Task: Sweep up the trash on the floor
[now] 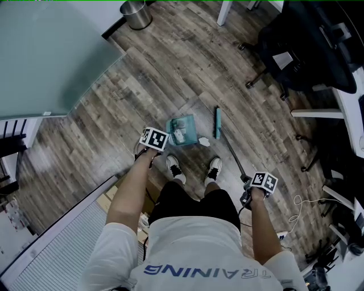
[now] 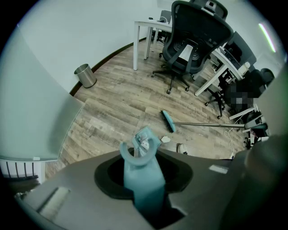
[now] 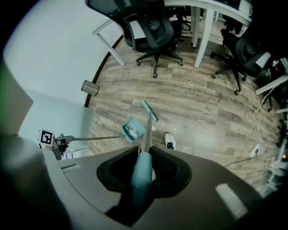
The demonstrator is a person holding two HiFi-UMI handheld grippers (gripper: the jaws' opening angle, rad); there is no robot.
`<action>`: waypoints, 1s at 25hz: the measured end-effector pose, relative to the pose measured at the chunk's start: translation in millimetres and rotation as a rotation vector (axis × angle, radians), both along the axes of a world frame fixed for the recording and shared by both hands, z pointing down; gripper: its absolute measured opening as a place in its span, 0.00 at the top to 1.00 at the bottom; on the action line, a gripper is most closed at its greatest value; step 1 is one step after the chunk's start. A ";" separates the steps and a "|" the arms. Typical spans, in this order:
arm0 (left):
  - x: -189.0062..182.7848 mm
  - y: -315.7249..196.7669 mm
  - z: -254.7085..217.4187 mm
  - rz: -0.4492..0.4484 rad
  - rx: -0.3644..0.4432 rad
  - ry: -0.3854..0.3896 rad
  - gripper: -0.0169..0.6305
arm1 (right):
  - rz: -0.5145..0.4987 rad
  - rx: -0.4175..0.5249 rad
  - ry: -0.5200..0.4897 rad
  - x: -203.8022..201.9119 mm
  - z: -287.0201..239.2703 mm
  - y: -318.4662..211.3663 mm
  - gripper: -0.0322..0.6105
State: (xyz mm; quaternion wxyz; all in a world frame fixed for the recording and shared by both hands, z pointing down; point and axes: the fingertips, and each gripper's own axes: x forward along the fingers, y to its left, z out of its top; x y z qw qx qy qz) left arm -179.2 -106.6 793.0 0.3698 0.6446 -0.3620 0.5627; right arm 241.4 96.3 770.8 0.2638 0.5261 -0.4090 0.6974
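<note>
1. I am holding the left gripper [image 2: 139, 179] pointing straight down. Its jaws are standing only a little apart and are clamping the teal top of the dustpan handle [image 2: 137, 168].
2. The dustpan [image 1: 182, 131] is sitting on the wood floor [image 1: 148, 79], just ahead of the two shoes [image 1: 174, 168]. Its thin metal shaft is running up from it to the left gripper.
3. Pale trash [image 1: 180, 134] is lying inside the pan. I cannot tell what the pieces are.
4. A white scrap [image 1: 203, 141] is lying on the floor just beside the pan's near right corner, between the pan and the broom head [image 1: 216, 123].
5. I am gripping with the right gripper [image 3: 141, 175], tilted steeply downward. Its jaws are closed on the teal grip of the broom handle [image 3: 141, 168], with the pads pressing on both sides.
6. The broom's shaft is slanting from that gripper down to the teal head, which is resting on the floor just right of the dustpan and apart from it.
7. A metal waste bin [image 1: 136, 14] is standing by the wall, well apart from the pan, and a black office chair [image 1: 296, 51] is standing by the desk [image 1: 352, 113] on the right.
</note>
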 end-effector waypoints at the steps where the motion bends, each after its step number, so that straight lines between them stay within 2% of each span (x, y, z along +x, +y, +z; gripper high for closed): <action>1: 0.0 0.4 0.2 0.000 0.000 0.000 0.82 | 0.013 -0.009 0.026 10.4 0.1 4.4 0.78; 5: 0.2 1.3 1.3 0.000 0.000 -0.002 0.82 | 0.004 -0.054 0.132 38.3 0.2 23.3 0.78; 9: 0.5 1.5 0.8 0.001 0.000 -0.004 0.82 | -0.026 -0.096 0.174 38.2 4.8 40.5 0.78; 14: -0.8 1.2 -0.1 0.002 0.003 -0.003 0.82 | -0.056 -0.089 0.135 -2.5 13.7 43.6 0.78; 17: 0.2 1.9 -0.4 0.001 0.003 -0.004 0.82 | -0.014 -0.093 0.104 -29.2 18.0 38.0 0.78; 21: 0.8 3.2 -0.6 0.000 0.006 -0.002 0.82 | 0.070 -0.085 0.010 -60.9 20.4 27.0 0.78; 25: 0.5 2.9 -0.4 -0.001 0.007 -0.002 0.82 | 0.047 -0.067 -0.103 -94.2 22.3 14.2 0.78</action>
